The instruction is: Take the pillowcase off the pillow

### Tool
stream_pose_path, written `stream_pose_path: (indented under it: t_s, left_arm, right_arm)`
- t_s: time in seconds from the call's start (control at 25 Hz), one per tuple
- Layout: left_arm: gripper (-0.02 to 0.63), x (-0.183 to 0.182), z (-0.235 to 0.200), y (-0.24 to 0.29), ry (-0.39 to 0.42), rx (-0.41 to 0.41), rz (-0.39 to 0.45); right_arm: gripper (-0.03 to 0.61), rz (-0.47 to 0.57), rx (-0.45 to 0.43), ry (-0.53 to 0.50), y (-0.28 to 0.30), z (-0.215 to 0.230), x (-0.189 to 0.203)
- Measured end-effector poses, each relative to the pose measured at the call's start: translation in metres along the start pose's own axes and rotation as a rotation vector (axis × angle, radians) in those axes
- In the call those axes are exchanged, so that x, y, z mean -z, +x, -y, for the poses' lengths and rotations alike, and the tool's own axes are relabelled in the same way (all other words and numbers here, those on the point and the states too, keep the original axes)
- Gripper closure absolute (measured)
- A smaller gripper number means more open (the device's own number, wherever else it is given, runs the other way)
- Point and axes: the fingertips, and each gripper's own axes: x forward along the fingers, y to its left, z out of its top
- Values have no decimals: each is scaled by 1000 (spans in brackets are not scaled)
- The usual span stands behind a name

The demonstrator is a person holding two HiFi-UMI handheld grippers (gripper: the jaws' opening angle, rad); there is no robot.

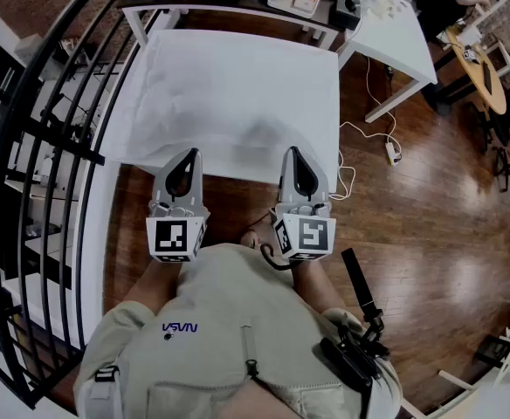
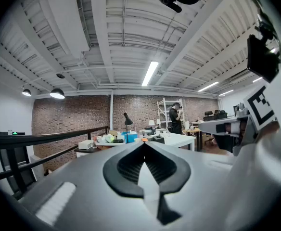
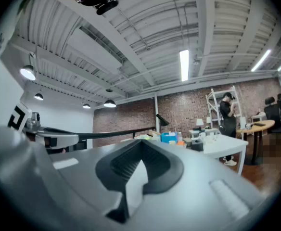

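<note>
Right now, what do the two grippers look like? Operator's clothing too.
Both match: left gripper and right gripper have light grey bodies tapering to a point, black ribbed pads around a teardrop opening, and a white cube with black square markers at the back. The person wears a beige top.

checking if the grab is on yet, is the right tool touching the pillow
Cannot tell. In the head view the right tool overlaps the near edge of the pillow, but from above its height over the fabric is unclear.
</note>
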Motion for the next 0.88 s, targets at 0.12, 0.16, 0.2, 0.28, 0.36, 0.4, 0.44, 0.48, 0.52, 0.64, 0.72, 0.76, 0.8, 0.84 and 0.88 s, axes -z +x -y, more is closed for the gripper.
stream_pose_path:
  t_s: [0.12, 0.16, 0.2, 0.28, 0.36, 0.4, 0.44, 0.48, 0.52, 0.64, 0.72, 0.76, 0.8, 0.84, 0.88]
  left_arm:
    - [614, 6, -14, -19, 10, -29, -68]
    - [614, 4, -20, -25, 18, -56, -81]
    - [614, 1, -23, -28, 28, -82, -88]
    - [614, 0, -16, -28, 46, -100, -97]
    - [614, 4, 0, -21, 50, -82, -106]
    - [614, 5, 7, -17, 47, -72, -109]
    - [614, 8, 11, -15, 45, -66, -110]
    - [614, 10, 13, -14, 44, -63, -106]
    - [614, 12, 16, -11, 42, -59, -98]
    - [614, 6, 27, 4, 32, -15, -75]
    - [614, 3, 21, 10, 28, 10, -70]
    - [614, 1, 12, 11, 25, 15, -67]
    - [614, 0, 0, 12, 23, 16, -59]
    - [614, -1, -14, 14, 23, 15, -48]
    - [614, -3, -29, 15, 23, 15, -41]
  right_arm:
    - [575, 5, -47, 61, 7, -22, 9]
    - [575, 7, -72, 84, 11, -29, 11]
    - [575, 8, -95, 102, 15, -33, 12]
    - [575, 4, -113, 112, 16, -27, 13]
    - [575, -2, -99, 105, 10, -12, 16]
    - [575, -6, -91, 101, 8, -5, 19]
    - [575, -8, -88, 97, 6, -1, 20]
    - [575, -9, -86, 94, 4, 1, 22]
    - [575, -6, -81, 96, 3, 4, 21]
    - [575, 20, -51, 104, 6, 15, 11]
    - [575, -4, -39, 73, 12, 13, 10]
    - [575, -18, -33, 57, 17, 8, 9]
    - [575, -27, -27, 46, 23, 0, 8]
    - [575, -29, -22, 38, 31, -10, 6]
    - [575, -26, -20, 31, 40, -21, 3]
